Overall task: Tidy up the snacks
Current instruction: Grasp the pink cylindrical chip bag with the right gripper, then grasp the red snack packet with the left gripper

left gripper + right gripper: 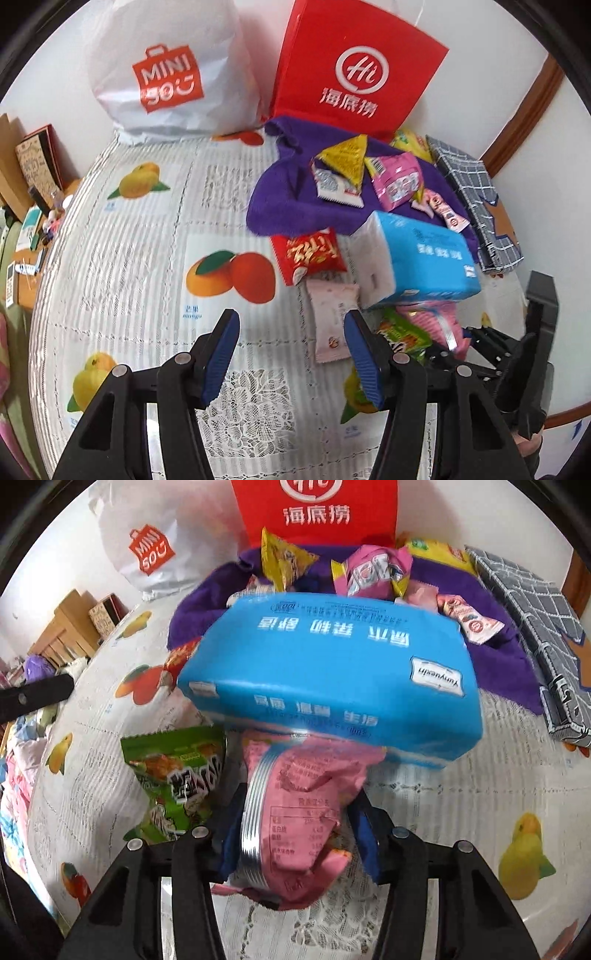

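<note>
A red paper carrier bag (354, 70) printed "Hi 海底捞" and a white plastic "MINISO" bag (166, 70) stand against the wall, contents hidden. Small snack packets (369, 173) lie heaped on a purple cloth (273, 199) before them. The right gripper (295, 834) clamps a pink crinkled snack packet (306, 805) under a blue tissue pack (332, 672) labelled "Yunyuexin", beside a green snack packet (177, 771). The left gripper (291, 354) hangs open above the fruit-print tablecloth (129, 258).
</note>
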Available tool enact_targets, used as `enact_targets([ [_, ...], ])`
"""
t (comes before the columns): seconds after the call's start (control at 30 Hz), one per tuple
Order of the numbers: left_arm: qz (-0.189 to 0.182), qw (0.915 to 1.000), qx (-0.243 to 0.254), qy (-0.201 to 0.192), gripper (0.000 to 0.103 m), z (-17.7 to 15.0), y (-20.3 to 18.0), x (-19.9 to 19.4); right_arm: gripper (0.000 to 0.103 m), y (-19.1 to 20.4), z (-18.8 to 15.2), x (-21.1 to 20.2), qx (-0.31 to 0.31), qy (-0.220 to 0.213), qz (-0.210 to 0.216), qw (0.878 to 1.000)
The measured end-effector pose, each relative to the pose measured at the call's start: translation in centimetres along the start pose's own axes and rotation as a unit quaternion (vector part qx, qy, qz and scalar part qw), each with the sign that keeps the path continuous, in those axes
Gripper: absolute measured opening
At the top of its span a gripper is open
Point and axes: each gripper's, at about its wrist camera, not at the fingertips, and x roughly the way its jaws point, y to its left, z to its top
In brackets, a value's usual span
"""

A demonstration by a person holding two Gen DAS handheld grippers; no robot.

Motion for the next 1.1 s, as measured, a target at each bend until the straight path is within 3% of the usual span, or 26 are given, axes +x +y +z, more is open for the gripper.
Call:
enact_targets([
  [0.2, -0.003, 0.9999, -0.001, 0.011, 0.056, 0.5, -0.4, 1.8, 0.041, -1.1, -0.7, -1.5, -0.002, -0.013, 0.006, 1.0],
  [0.63, -0.008, 0.9993, -0.023, 0.028, 0.057, 4.1, -1.7, 6.4, 0.041, -9.0, -2.7, -3.9, 0.047, -0.043, -0.061, 0.996],
  [0.9, -0.007, 0.9976, -0.048, 0.05, 0.057, 5.5, -1.7, 10.1, 0.041, -11.4, -2.2, -2.6, 0.066, -0.036, -0.045, 0.996],
  [1.1, 0.023, 0.999, -0.005, 0.039, 0.06, 5.5, -3.1, 11.2, 0.041, -11.6, -1.8, -2.1, 0.058, -0.037, -0.04, 0.997],
])
